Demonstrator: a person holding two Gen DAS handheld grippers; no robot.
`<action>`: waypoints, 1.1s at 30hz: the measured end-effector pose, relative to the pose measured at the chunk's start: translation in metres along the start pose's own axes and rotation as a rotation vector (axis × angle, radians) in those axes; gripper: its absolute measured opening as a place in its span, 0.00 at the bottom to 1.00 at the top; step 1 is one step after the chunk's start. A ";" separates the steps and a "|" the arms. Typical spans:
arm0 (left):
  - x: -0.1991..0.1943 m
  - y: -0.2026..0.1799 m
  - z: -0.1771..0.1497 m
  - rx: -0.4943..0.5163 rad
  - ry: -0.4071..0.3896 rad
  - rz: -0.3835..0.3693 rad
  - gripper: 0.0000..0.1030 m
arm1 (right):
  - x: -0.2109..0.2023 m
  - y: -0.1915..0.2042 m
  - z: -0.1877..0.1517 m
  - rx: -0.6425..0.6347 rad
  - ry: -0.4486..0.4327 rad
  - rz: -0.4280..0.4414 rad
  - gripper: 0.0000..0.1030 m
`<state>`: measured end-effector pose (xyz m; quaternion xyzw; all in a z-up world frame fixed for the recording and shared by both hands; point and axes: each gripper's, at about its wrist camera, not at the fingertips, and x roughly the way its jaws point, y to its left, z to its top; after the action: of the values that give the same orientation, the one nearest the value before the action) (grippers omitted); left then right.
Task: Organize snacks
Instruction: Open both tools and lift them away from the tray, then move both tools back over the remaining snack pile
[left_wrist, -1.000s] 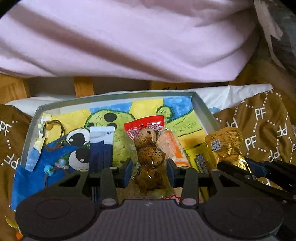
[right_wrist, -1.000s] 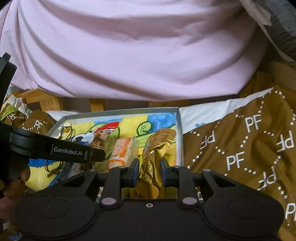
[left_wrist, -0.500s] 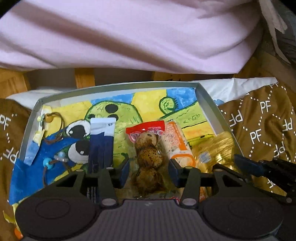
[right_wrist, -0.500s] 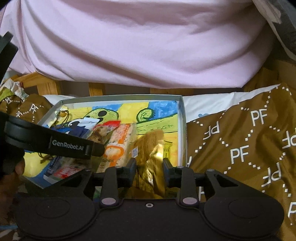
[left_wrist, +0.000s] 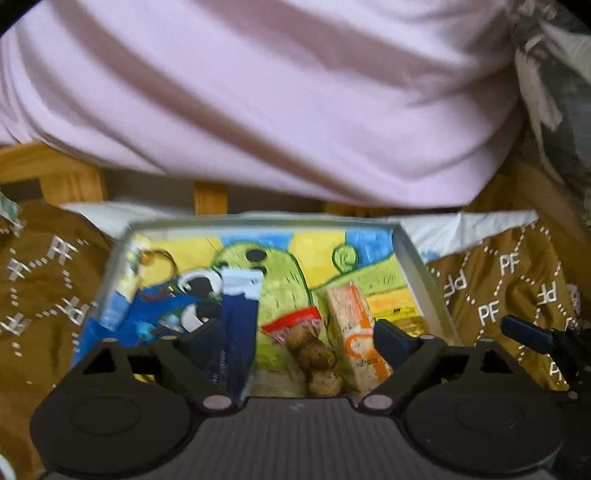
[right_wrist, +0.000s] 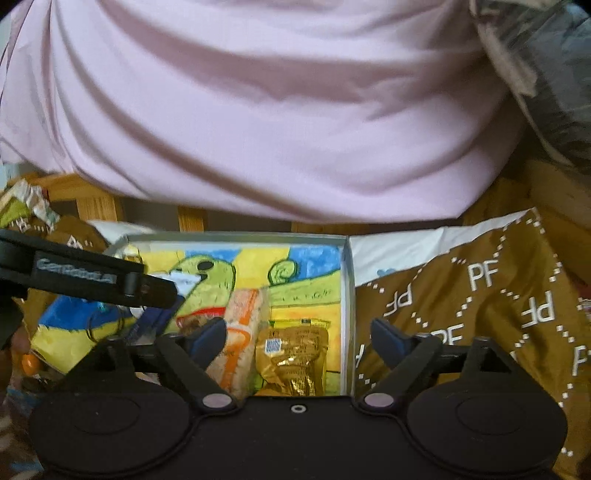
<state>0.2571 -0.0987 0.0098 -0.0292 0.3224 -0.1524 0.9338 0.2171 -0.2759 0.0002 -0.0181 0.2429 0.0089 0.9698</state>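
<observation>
Snacks lie side by side in the shallow box (right_wrist: 347, 295) with the painted cartoon floor: a dark blue packet (left_wrist: 238, 325), a red-topped pack of speckled eggs (left_wrist: 306, 347), an orange-and-white wafer bar (left_wrist: 354, 332) and a gold foil pouch (right_wrist: 295, 354) tucked against the right wall. Both tools hang just short of the near edge of the box with nothing in them; the left gripper (left_wrist: 295, 332) has its jaws spread wide either side of the egg pack, and the right gripper (right_wrist: 299, 336) has its jaws spread wide above the bar and the gold pouch. To my eye the placing is done and the step in hand is pulling clear, and the way to do that well is to draw each tool straight back and up with the jaws kept wide, so no fingertip (right_wrist: 207, 338) drags a wrapper out of its row; the gold pouch looks crinkly and light, so it would shift at a touch. The left camera is blurred but shows the blue packet and a looped cord with beads (left_wrist: 159, 258) at the far left of the box, which the right camera mostly loses behind the other tool's bar. The right camera alone shows the gold pouch whole, with its small label, and the brown patterned cloth (right_wrist: 480, 314) beside the box
</observation>
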 end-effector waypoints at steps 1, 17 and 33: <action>-0.006 0.002 0.001 0.003 -0.015 0.005 0.97 | -0.005 0.000 0.002 0.008 -0.009 0.005 0.91; -0.125 0.063 -0.026 -0.033 -0.176 0.085 1.00 | -0.104 0.035 0.003 0.044 -0.189 0.122 0.99; -0.187 0.087 -0.106 -0.035 -0.076 0.212 1.00 | -0.169 0.093 -0.050 -0.051 -0.122 0.139 0.99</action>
<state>0.0758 0.0458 0.0237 -0.0167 0.2907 -0.0458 0.9556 0.0423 -0.1859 0.0326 -0.0252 0.1836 0.0834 0.9791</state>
